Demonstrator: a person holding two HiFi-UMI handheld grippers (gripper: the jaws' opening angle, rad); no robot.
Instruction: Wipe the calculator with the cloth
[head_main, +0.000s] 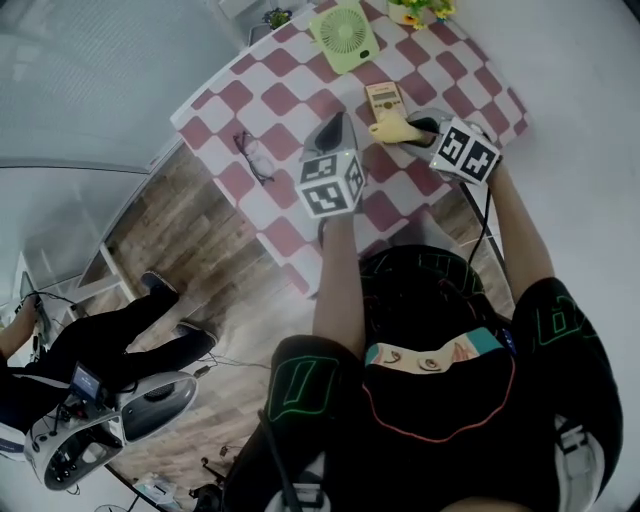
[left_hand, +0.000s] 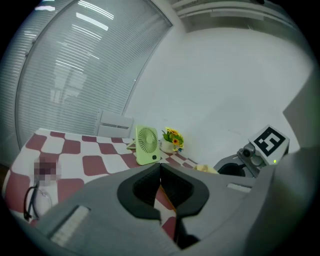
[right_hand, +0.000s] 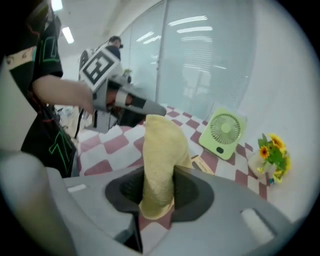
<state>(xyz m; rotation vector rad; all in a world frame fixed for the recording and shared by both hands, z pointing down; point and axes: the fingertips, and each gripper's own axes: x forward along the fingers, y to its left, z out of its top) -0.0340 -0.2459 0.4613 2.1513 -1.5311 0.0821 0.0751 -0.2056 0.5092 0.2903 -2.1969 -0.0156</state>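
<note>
The right tool is clamped on the yellow cloth, which stands up between its jaws in a folded hump. In the head view the cloth trails left from the right tool and lies on the checkered desk. The calculator lies flat just beyond the cloth, on its far side, between it and the green fan. Whether cloth and calculator touch cannot be told. From the right tool's own view only a tan edge of the calculator shows, just right of the cloth.

The left tool has its jaws closed together with nothing in them. It sits just left of the cloth, tip pointing to the far side. Glasses lie at the left of the desk, and flowers stand at its far edge.
</note>
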